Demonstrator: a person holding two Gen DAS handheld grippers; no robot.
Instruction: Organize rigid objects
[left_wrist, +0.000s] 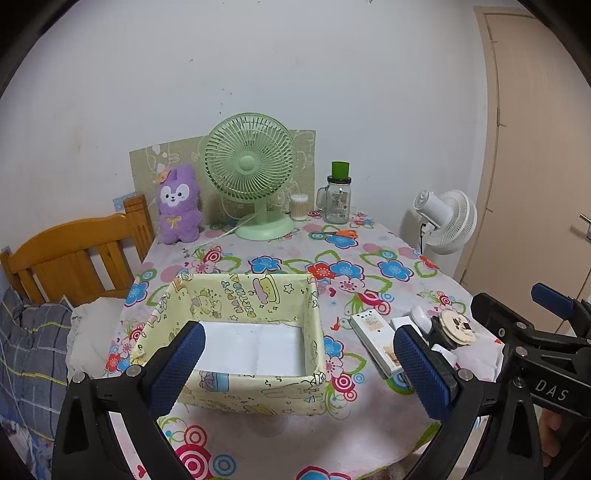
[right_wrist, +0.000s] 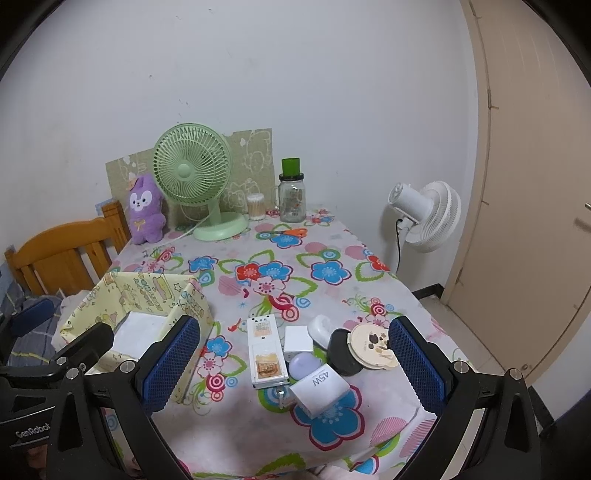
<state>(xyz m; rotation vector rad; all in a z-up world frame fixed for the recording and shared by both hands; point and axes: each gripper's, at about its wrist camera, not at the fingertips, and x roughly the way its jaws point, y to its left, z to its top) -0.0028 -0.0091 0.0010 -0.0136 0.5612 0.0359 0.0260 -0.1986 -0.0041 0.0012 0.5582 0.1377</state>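
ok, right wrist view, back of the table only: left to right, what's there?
plush → green fan → cotton swab tub → glass jar, with the scissors lying just in front of it.

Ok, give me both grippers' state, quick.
Left gripper: open, holding nothing, over the yellow box.
Right gripper: open, holding nothing, above the 45W charger.

Home bedroom: wooden bedframe (left_wrist: 74, 254), plush toy (left_wrist: 179, 205), floral tablecloth (right_wrist: 295, 280).
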